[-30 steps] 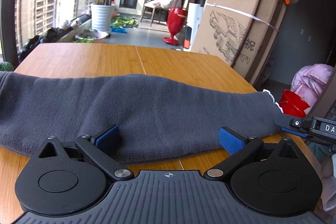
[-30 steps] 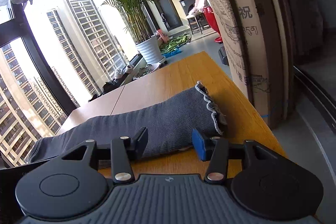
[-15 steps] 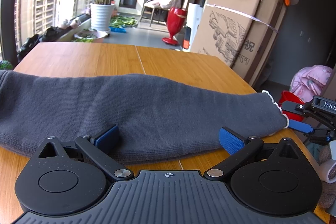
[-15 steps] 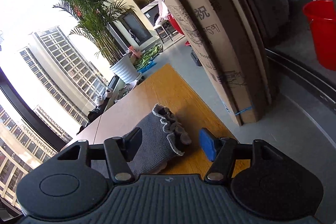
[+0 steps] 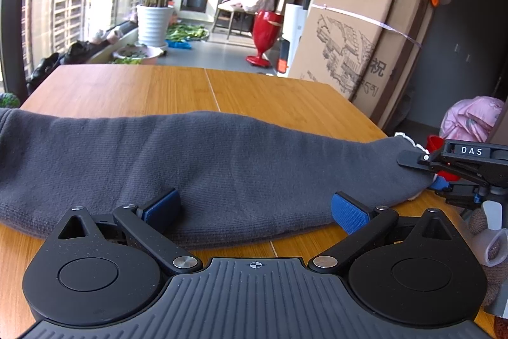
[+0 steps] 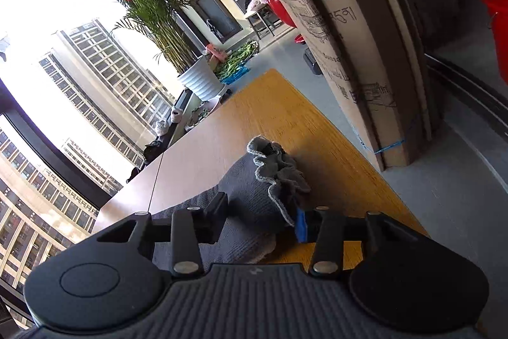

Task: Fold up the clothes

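Grey garment lies across the wooden surface; right gripper jaws are closing on its frilled end, left gripper jaws gape wide, empty.

Both wrist views look low across the table, sharing the garment.

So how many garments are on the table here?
1: a grey knit garment stretched across the wooden table, its frilled end by the table's right edge. Anything beyond the left frame edge stays hidden.

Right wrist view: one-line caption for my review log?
Right gripper closing around the ruffled cuff of a grey garment on a wooden table.
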Motion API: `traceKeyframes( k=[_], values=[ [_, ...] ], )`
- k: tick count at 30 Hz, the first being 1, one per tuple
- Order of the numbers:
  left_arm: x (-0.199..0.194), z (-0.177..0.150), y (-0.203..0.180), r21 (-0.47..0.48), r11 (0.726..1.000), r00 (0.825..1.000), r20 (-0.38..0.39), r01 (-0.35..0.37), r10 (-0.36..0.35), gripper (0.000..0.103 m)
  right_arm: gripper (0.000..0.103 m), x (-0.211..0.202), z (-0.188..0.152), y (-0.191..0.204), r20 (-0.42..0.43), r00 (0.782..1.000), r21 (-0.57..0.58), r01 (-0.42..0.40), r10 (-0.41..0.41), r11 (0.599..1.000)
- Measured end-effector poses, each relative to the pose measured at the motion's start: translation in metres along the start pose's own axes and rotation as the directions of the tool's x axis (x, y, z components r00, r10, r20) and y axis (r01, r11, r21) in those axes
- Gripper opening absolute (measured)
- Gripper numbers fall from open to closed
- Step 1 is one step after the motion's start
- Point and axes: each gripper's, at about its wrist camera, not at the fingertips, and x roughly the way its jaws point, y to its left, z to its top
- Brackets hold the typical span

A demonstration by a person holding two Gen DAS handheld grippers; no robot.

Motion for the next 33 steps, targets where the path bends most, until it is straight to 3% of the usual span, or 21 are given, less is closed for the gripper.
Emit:
traceKeyframes(
  k=[5,10,14,16,18,22,27,30,33],
  values=[
    [-0.002,-0.001,0.001,-0.005,1.0,1.0,-0.001,0.009,-0.009,0.103,0.029,-0.003,-0.002,0.001,-0.017,1.0,-0.015,-0.013,0.013,1.0],
    [-0.019,-0.014,-0.005,0.028,0.999,1.0,-0.014,0.024,-0.024,0.103,0.029,-0.032,-0.015,-0.002,-0.035,0.999,-0.069,-0.02,0.018,0.997],
    [-0.034,-0.024,-0.005,0.024,0.998,0.999,-0.008,0.05,-0.05,0.103,0.045,-0.058,-0.029,0.01,0.019,0.999,-0.24,0.044,-0.041,0.97],
    [-0.036,-0.024,0.0,-0.007,0.998,0.998,0.009,0.068,-0.068,0.103,0.044,-0.066,-0.033,0.016,0.035,0.998,-0.307,0.064,-0.056,0.95],
    [-0.039,-0.025,0.007,-0.047,0.995,0.995,0.038,0.089,-0.087,0.103,0.015,-0.067,-0.031,0.017,0.017,0.999,-0.31,0.046,-0.042,0.95],
    [-0.05,-0.028,0.016,-0.106,0.992,0.991,0.121,0.072,-0.059,0.103,0.011,-0.07,-0.012,0.036,0.056,0.998,-0.368,0.025,-0.004,0.93],
    [-0.045,-0.026,0.018,-0.12,0.99,0.994,0.091,0.067,-0.056,0.103,0.011,-0.081,0.019,0.067,0.144,0.986,-0.434,-0.015,0.086,0.901],
    [-0.043,-0.025,0.019,-0.129,0.99,0.996,0.076,0.061,-0.051,0.103,0.011,-0.072,0.023,0.054,0.125,0.991,-0.384,0.004,0.047,0.923],
    [-0.041,-0.024,0.016,-0.117,0.992,0.997,0.066,0.048,-0.04,0.103,0.011,-0.051,0.017,0.021,0.038,0.998,-0.302,0.052,-0.043,0.952]
  ],
)
